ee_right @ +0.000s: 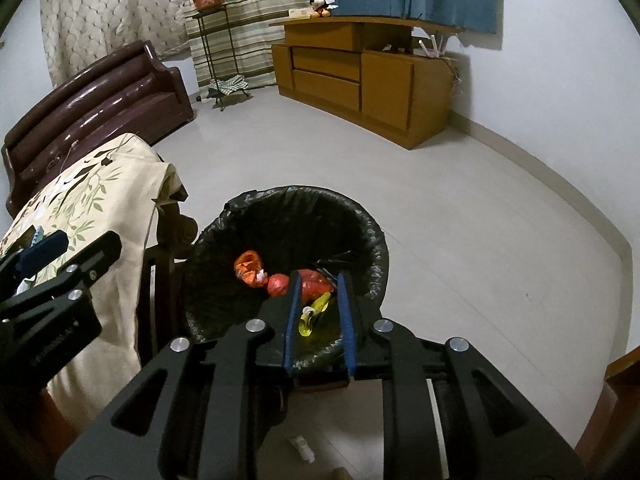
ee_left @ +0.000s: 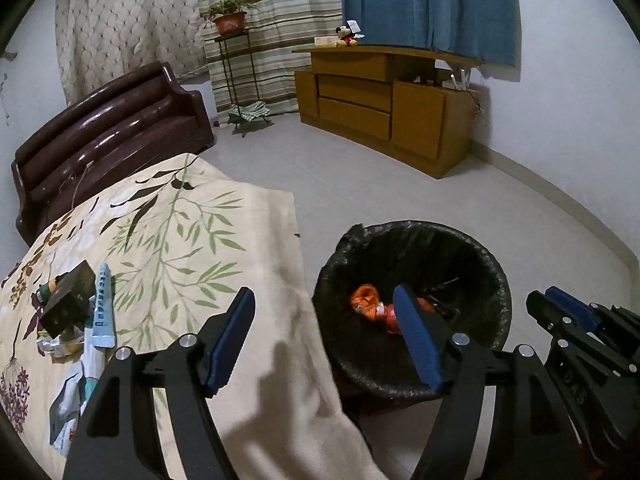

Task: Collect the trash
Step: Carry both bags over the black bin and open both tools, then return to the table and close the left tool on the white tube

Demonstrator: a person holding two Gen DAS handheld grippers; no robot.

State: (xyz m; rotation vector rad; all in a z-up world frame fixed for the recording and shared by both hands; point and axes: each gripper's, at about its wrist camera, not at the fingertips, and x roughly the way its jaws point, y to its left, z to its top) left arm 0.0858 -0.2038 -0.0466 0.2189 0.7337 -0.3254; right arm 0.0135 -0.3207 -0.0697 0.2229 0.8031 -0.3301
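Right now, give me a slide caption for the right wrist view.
Right gripper slightly open over the lined trash bin, orange wrappers and a yellow wrapper inside.

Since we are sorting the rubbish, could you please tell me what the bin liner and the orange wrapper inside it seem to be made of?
Bin liner: thin black plastic film, probably; it crinkles and glints at the rim. Orange wrapper: looks like glossy plastic or foil, crumpled with shiny creases; which one is unclear.
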